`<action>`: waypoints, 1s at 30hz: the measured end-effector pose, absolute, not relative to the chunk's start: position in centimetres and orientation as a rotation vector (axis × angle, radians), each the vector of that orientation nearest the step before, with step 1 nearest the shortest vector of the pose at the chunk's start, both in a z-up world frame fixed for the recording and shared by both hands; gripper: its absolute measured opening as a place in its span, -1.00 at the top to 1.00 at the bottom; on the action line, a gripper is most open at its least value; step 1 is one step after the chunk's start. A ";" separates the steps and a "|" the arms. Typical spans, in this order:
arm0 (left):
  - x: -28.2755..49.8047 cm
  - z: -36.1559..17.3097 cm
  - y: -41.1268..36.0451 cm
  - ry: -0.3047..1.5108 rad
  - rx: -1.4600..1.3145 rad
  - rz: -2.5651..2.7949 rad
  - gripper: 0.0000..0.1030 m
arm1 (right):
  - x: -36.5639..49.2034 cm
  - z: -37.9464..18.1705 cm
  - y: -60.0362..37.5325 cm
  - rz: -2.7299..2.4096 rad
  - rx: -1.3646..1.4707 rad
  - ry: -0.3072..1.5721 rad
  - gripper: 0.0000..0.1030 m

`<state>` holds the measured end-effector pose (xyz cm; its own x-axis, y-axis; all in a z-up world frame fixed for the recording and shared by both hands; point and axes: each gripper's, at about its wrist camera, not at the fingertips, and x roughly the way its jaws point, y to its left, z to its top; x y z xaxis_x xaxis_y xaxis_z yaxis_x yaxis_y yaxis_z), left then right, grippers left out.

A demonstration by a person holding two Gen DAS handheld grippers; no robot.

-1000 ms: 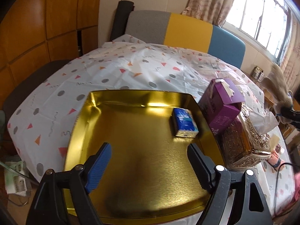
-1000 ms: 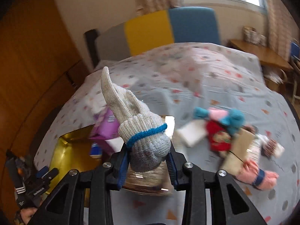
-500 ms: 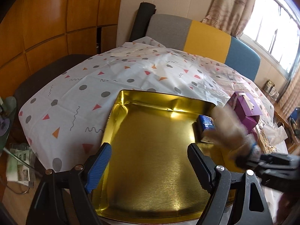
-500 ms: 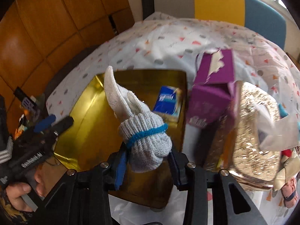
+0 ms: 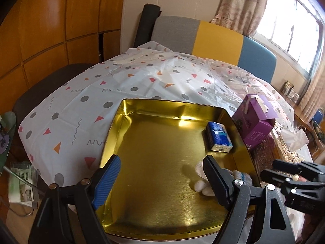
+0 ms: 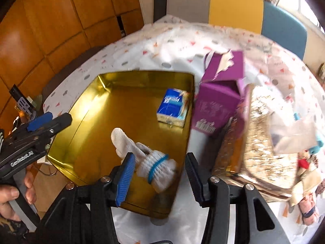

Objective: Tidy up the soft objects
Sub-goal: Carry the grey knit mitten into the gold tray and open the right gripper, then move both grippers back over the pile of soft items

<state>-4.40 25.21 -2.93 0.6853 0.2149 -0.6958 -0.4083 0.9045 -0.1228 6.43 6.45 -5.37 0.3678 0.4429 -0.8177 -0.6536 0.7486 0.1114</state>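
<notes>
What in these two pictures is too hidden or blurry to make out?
- Glove: left view, half hidden behind the left tool's finger.
- Soft toys: right view, blurred, cut off by the edge.
- Tissue pack print: right view, motion-blurred.
- Right tool: left view, tips out of frame.

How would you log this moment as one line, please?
right gripper: open | white glove: lying in gold tray | blue tissue pack: in tray | left gripper: open, over tray

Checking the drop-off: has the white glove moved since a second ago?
Yes. The white glove left the right tool and lies in the gold tray, near the blue tissue pack.
</notes>
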 end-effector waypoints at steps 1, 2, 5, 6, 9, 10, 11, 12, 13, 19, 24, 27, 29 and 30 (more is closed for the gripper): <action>-4.4 -2.8 24.9 0.736 -0.273 0.350 -0.62 | 6.4 -5.1 6.1 0.703 -0.256 0.943 0.00; -4.3 -2.6 24.7 0.734 -0.266 0.344 -0.62 | 6.2 -4.8 5.7 0.691 -0.261 0.923 0.00; -4.4 -2.1 23.8 0.724 -0.242 0.328 -0.62 | 5.9 -3.8 4.6 0.664 -0.261 0.880 0.00; -4.4 -2.0 23.5 0.720 -0.234 0.324 -0.62 | 5.7 -3.4 4.1 0.657 -0.257 0.869 0.00; -4.4 -1.4 22.6 0.709 -0.210 0.306 -0.63 | 5.7 -2.6 2.6 0.633 -0.239 0.841 0.00; -4.4 -1.2 22.3 0.706 -0.202 0.299 -0.63 | 5.8 -2.3 2.0 0.620 -0.234 0.831 0.00; -4.4 -1.1 22.1 0.705 -0.196 0.294 -0.63 | 5.9 -2.1 1.5 0.609 -0.228 0.824 0.00; -4.3 -1.0 21.8 0.703 -0.191 0.289 -0.64 | 6.0 -1.9 0.8 0.598 -0.220 0.817 0.00; -4.3 -0.8 21.5 0.700 -0.184 0.283 -0.64 | 6.2 -1.7 0.1 0.586 -0.209 0.811 0.00; -4.0 -0.1 19.7 0.690 -0.144 0.247 -0.64 | 7.5 -0.6 -4.9 0.477 -0.160 0.771 0.00; -3.6 0.1 18.0 0.692 -0.114 0.212 -0.64 | 9.0 0.0 -10.4 0.350 -0.110 0.762 0.00; -3.3 0.2 16.9 0.698 -0.095 0.190 -0.64 | 10.1 0.0 -14.1 0.257 -0.075 0.763 0.00; -3.1 0.2 16.1 0.702 -0.076 0.173 -0.64 | 10.7 -0.2 -16.7 0.192 -0.045 0.758 0.00; -2.9 0.2 15.7 0.705 -0.067 0.164 -0.64 | 11.0 -0.3 -18.1 0.159 -0.027 0.757 0.00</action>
